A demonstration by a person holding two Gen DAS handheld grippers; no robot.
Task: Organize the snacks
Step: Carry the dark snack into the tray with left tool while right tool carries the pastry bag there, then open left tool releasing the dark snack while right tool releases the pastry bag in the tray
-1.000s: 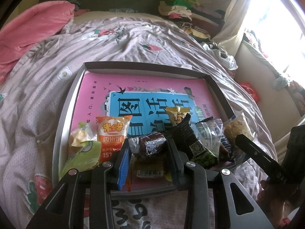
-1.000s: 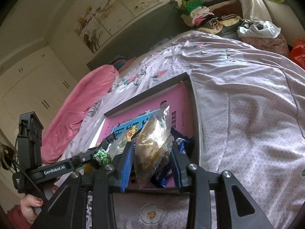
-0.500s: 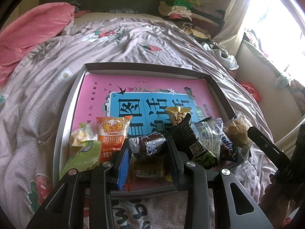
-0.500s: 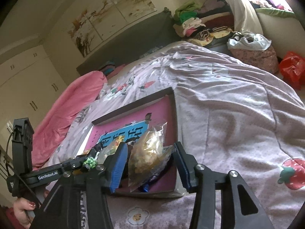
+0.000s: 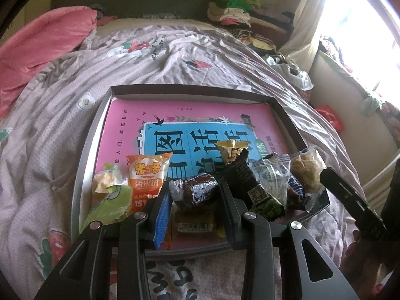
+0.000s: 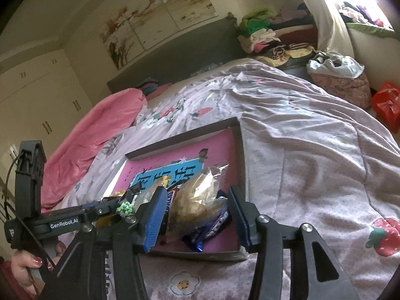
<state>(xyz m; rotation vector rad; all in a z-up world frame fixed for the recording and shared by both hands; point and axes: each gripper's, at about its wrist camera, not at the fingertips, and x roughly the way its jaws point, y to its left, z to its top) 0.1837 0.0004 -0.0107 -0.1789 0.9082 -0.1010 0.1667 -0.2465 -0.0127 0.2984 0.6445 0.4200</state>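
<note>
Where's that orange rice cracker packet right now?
In the left wrist view, the orange packet lies in the tray, near-left part, between the green-wrapped snack and the dark wrapped snack.

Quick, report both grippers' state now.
Left gripper: shut on the dark brown snack in clear wrapper.
Right gripper: jaws opening, clear bag of yellow crisps between them, released.

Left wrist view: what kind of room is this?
Most likely a home bedroom: a bed under a floral duvet, a dark headboard, folded clothes piled beside it. The snack tray sits on the bed.

Wrapped snacks [image 5: 192, 195] crowd the near end of the grey tray [image 5: 85, 160].
</note>
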